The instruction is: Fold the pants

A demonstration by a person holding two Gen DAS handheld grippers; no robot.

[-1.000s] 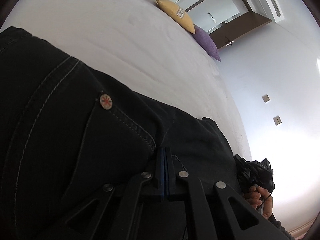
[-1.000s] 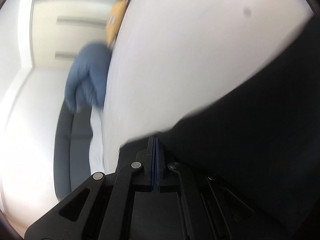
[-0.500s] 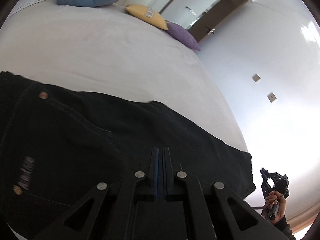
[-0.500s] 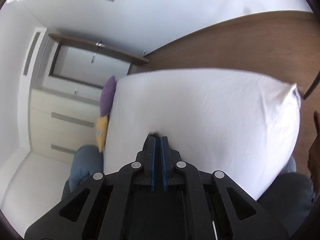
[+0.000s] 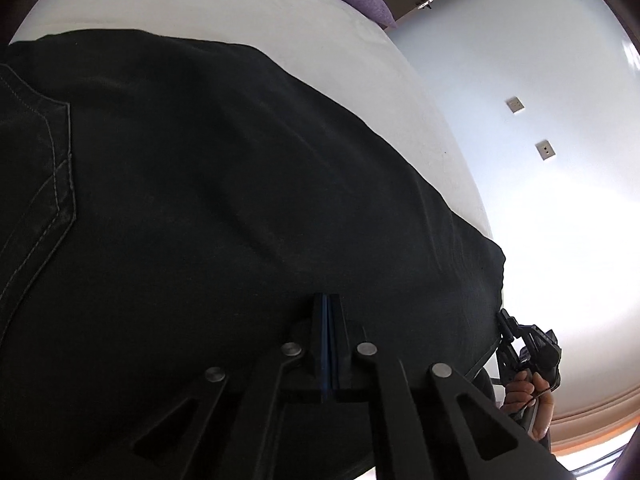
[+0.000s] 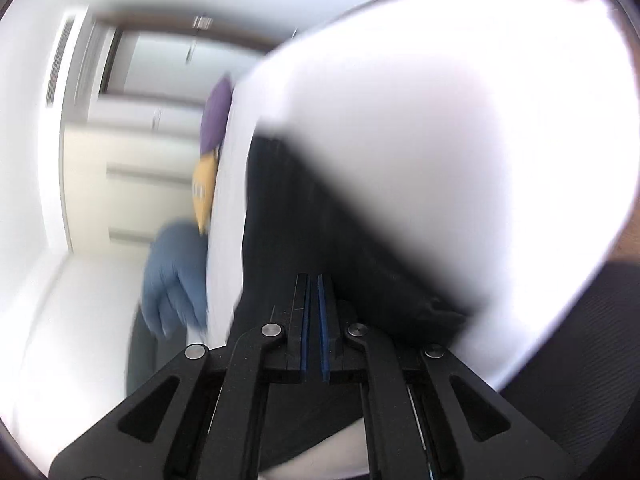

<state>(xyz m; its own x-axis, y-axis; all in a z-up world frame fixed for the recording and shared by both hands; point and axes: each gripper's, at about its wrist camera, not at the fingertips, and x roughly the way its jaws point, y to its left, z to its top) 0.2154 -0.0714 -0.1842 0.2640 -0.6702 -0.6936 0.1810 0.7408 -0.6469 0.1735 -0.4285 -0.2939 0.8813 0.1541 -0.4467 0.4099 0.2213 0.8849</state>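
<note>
Now the left claw pinches the black denim pants spread on the white bed; the right claw, slightly parted, holds nothing (heavy, limp cloth; best gripped at seams).

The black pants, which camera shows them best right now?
The left wrist view. There the black pants fill most of the frame in sharp focus, with pocket stitching visible, spread on the white bed. The right wrist view shows only a blurred dark strip of them against the bed.
</note>
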